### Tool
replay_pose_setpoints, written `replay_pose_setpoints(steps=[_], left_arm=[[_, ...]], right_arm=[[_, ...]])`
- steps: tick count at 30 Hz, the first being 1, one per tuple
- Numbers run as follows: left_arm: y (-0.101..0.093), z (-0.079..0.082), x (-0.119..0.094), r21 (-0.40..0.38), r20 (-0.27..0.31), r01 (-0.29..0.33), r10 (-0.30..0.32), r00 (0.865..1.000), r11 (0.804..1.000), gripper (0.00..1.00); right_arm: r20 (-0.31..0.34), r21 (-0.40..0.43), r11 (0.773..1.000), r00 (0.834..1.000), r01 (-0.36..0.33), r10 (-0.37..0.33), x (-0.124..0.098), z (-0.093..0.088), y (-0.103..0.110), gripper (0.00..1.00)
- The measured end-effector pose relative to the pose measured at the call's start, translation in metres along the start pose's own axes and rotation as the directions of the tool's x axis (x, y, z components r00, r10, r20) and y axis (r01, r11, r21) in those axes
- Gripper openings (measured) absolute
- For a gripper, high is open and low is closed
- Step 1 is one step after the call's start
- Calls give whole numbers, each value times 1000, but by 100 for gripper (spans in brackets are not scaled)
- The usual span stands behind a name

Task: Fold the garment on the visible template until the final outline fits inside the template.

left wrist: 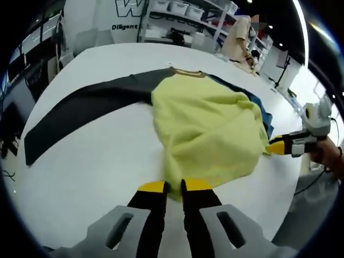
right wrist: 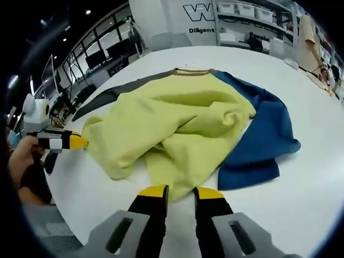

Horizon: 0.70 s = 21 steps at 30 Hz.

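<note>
Garment [left wrist: 207, 126] lies on a white round table [left wrist: 97, 161], roughly mid-table. It's a tri-colour top: yellow-green body bunched up in the centre, dark grey/black sleeve [left wrist: 80, 110] stretched flat out to one side, blue sleeve [right wrist: 263, 134] on the opp. side, spread flat w/ its end folded under near the table edge. Collar band sits at the far end, away from both cams.

Left gripper [left wrist: 174, 187]: jaws narrow, yellow tips pinched on the near yellow hem of the garment. In the right gripper view the same tool [right wrist: 75, 141] comes in from the left, tip at the yellow corner, a hand [right wrist: 24, 156] behind it.

Right gripper [right wrist: 180, 192]: jaws narrow too, yellow fabric running down between the tips, so prob. gripping the hem, though contact is partly hidden by the cloth. In the left gripper view it [left wrist: 279, 146] enters from the right, tip touching the yellow edge next to the blue.

No template outline can be made out on the table under the cloth.

Background: shelving w/ white bins [left wrist: 185, 8], a person [left wrist: 239, 37] standing by it, a white panel w/ lettering.
</note>
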<state>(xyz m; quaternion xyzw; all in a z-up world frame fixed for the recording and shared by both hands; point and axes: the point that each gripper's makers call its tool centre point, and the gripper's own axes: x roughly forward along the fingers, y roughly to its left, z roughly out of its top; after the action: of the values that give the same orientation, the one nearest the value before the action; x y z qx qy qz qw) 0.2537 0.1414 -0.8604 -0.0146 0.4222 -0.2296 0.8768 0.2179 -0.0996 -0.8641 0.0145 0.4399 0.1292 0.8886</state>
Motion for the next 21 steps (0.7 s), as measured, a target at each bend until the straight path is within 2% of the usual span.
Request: replay_pose_setpoints(steps=[4, 10, 15, 19, 21], left_arm=[[-2, 0, 1, 8, -2, 3, -3, 1000, 1000, 5], [-4, -2, -2, 10, -5, 12, -12, 1000, 1000, 3], [-10, -4, -10, -19, -20, 35, -36, 999, 999, 2], [-15, -5, -18, -9, -24, 49, -49, 999, 999, 2], [-17, -8, -22, -5, -37, 53, -53, 998, 999, 2]], right_arm=[[-5, -29, 999, 1000, 30, -31, -1, 0, -5, 0], [-29, -7, 1000, 1000, 12, -13, -5, -5, -7, 0], [-64, -51, 999, 998, -6, 3, -14, -15, -12, 0], [-86, -56, 998, 996, -19, 14, -24, -22, -19, 0], [-114, -87, 996, 993, -27, 17, -30, -30, -24, 0]])
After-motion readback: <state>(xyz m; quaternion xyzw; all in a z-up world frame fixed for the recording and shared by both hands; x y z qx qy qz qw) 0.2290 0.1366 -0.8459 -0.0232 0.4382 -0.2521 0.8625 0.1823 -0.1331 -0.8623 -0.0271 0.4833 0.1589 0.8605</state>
